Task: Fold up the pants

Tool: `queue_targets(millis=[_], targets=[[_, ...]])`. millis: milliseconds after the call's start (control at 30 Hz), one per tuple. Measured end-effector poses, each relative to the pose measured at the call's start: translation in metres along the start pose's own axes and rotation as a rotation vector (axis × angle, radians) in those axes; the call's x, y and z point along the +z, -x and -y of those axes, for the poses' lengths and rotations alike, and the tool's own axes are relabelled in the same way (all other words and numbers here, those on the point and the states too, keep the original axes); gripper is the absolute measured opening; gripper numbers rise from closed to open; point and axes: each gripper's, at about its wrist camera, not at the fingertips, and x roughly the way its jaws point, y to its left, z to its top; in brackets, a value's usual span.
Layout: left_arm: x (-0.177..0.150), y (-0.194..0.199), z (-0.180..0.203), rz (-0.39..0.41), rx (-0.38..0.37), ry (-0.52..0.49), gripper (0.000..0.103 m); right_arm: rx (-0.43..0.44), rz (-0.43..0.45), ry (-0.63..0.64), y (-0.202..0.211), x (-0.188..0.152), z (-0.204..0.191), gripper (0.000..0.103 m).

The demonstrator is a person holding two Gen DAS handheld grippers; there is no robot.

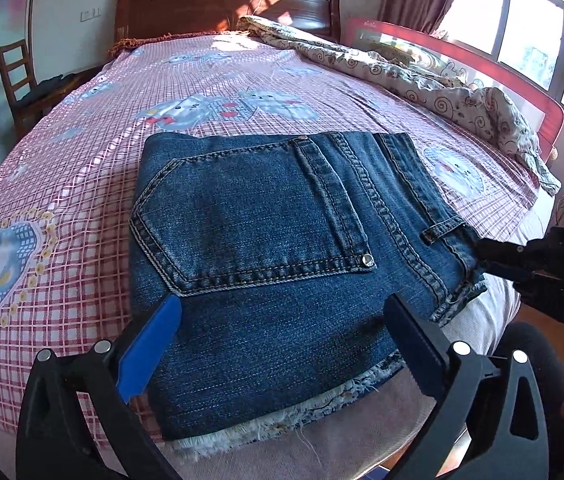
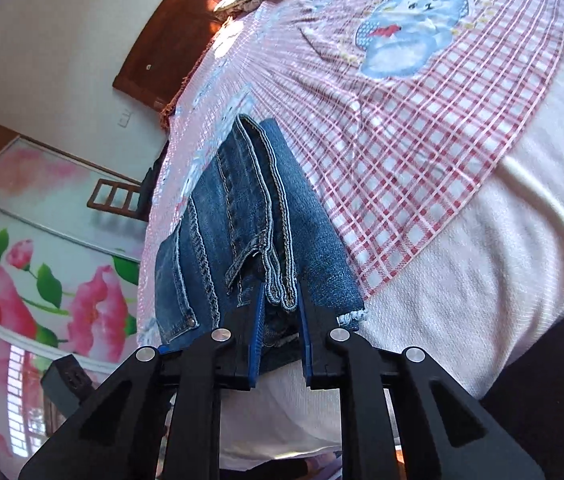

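I had the folded pants (image 1: 266, 232) lying on the bed (image 1: 82, 184). My right gripper (image 2: 280, 312) clenched their waistband corner to steady them; my left gripper (image 1: 282, 320) hovered spread wide above.

A pink checked sheet (image 1: 162, 92) with bear prints covers the bed (image 1: 489, 304). A crumpled quilt (image 1: 421, 76) lies along its far right edge, against a red rail (image 1: 457, 46). A wooden headboard (image 1: 218, 4) stands at the far end, a chair (image 1: 16, 76) beside the left edge.
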Motion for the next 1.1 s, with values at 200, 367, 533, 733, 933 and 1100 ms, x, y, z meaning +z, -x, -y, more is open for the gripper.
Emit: queue_targets(millis=[200,367,533,733,933,1100], targets=[[0.002,-0.006,-0.001,-0.022,0.026,0.026,0.100,-0.027,0.113,0.046,0.015,0.037,-0.039,0.014],[0.001,-0.008,-0.002,-0.020,0.026,0.039,0.100,0.072,-0.029,0.273,-0.045,0.064,-0.112,0.014],[0.001,-0.008,-0.005,-0.022,0.015,0.039,0.101,0.051,-0.166,0.393,-0.118,0.081,-0.154,0.014],[0.002,-0.009,-0.007,-0.024,0.006,0.043,0.101,-0.126,-0.261,0.360,-0.175,0.081,-0.124,0.000],[0.003,-0.011,-0.008,-0.031,0.004,0.046,0.101,-0.128,-0.245,0.310,-0.159,0.081,-0.125,0.000],[0.004,-0.012,-0.010,-0.025,0.001,0.056,0.101,0.027,-0.224,0.298,-0.094,0.060,-0.126,0.002]])
